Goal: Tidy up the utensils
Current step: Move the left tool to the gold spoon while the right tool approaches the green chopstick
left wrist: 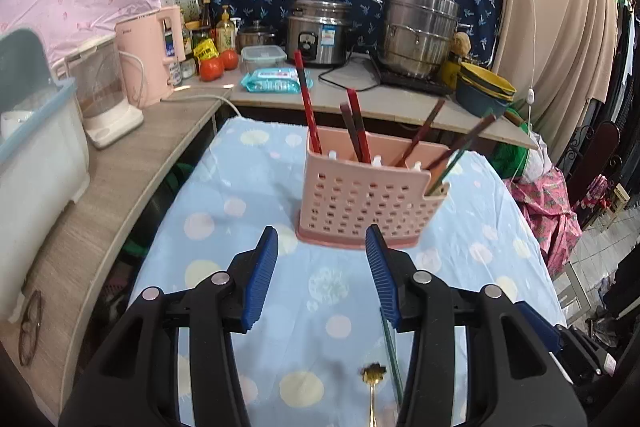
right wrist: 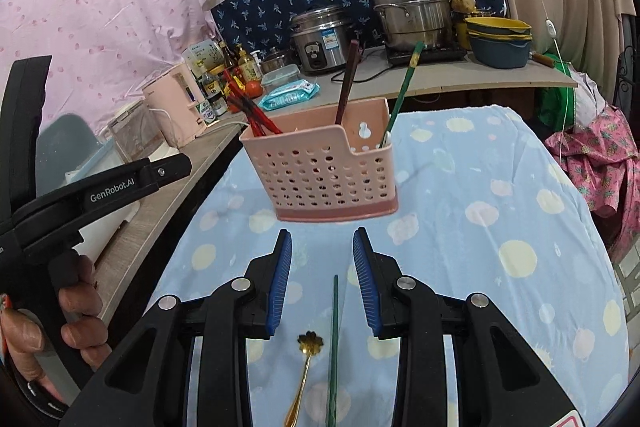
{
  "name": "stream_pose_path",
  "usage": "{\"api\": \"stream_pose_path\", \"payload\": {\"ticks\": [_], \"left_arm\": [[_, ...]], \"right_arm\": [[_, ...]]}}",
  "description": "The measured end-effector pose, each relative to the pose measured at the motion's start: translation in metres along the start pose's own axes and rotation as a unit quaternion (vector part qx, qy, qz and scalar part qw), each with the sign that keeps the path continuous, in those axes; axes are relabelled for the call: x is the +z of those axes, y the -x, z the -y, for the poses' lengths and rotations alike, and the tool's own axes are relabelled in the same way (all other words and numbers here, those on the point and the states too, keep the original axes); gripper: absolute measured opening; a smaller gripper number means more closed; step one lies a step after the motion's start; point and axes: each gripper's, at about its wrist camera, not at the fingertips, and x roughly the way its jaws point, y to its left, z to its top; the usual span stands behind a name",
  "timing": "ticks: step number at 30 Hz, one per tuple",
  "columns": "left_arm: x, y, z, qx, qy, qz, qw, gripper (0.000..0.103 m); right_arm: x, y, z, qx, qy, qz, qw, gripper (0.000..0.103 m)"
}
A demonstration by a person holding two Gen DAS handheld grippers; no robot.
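On the table under a pale blue spotted cloth (right wrist: 500, 187), at twelve o'clock from both my grippers, stands the pink perforated utensil holder (right wrist: 324, 179). It already carries red and dark chopsticks (left wrist: 356, 131) in its left compartments and one green chopstick (right wrist: 402, 95) leaning at its right end. Two pieces are not yet sorted: a loose green chopstick (right wrist: 333, 339) and a gold spoon with a flower-shaped bowl (right wrist: 309, 345), lying side by side on the cloth, spoon at nine o'clock of the chopstick.

My right gripper (right wrist: 322, 283) hangs directly above them, its blue pads apart with nothing between; the chopstick's tip lies at six o'clock under the gap. My left gripper (left wrist: 322, 275) is likewise apart and empty, with the spoon low at six o'clock in its view.

I judge the step in hand to be picking up the loose chopstick. To do it well, I would lower the right gripper straight down, pinch the shaft away from the spoon, and press the pads flat to the cloth so the thin stick does not roll.
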Motion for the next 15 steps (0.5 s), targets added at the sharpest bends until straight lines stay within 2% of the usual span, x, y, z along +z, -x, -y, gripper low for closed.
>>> {"api": "stream_pose_path", "payload": {"ticks": [15], "left_arm": [[-0.083,-0.003,-0.004,0.005,-0.007,-0.079,0.9969,0.043]], "right_arm": [[-0.098,0.002,0.004,-0.02,0.016,-0.091,0.996,0.032]]}}
